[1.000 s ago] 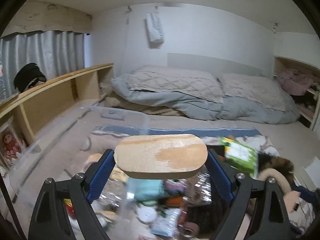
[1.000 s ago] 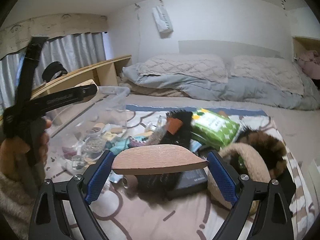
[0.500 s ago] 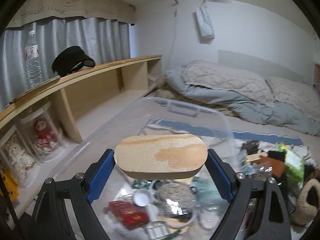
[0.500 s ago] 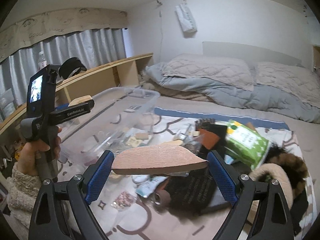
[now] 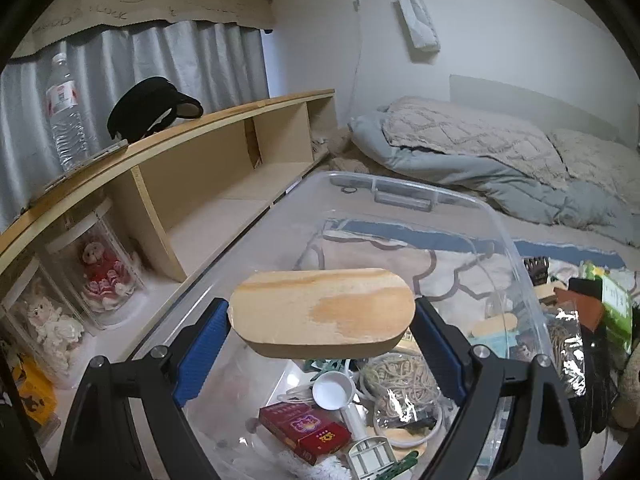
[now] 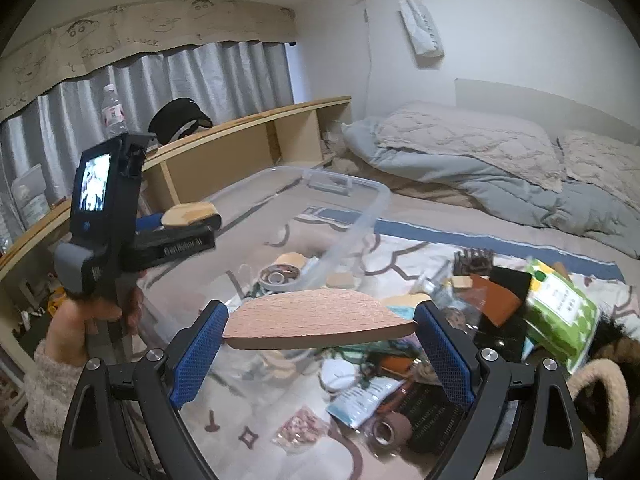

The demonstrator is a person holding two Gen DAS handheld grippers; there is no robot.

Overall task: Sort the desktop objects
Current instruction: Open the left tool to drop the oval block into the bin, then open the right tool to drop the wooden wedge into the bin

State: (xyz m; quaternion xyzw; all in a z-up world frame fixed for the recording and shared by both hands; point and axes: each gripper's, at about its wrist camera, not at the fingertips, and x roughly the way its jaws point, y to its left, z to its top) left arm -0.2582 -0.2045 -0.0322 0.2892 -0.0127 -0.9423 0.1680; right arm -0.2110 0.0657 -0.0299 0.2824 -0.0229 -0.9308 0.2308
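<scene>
1. Left gripper (image 5: 320, 316): its blue-padded fingers (image 5: 202, 346) stand wide apart and clamp the ends of a pale oblong wooden block with rounded ends (image 5: 320, 312). The block spans the whole gap, held level above the clear plastic storage bin (image 5: 500, 216).
2. Right gripper (image 6: 320, 320): its jaws are equally spread and closed on a reddish-brown wooden piece, flat and tapering to a point at the left end (image 6: 316, 318). It hangs over the clutter on the patterned beige blanket (image 6: 404, 248).
3. The bin sits along the left edge of the blanket, beside the low wooden shelf unit (image 5: 208, 160). Inside, at its near end: a red printed carton (image 5: 304, 430), a white plastic scoop (image 5: 334, 390), a coil of tan cord in a clear round tub (image 5: 400, 380), and a green clip (image 5: 400, 465).
4. From the right-wrist view, the left gripper (image 6: 188, 220) shows at the bin's left wall, gripped by a hand (image 6: 96, 312) in a fuzzy cream sleeve; a small lit screen (image 6: 94, 182) sits on its handle.
5. Loose on the blanket to the right of the bin: a green-and-white tissue pack (image 6: 560, 308), a brown leather square (image 6: 494, 300), a roll of brown tape (image 6: 392, 430), and a light blue sachet (image 6: 360, 400), lying close together, some overlapping.
6. On the shelf top: a clear water bottle (image 5: 66, 112) and a black cap (image 5: 152, 106).
</scene>
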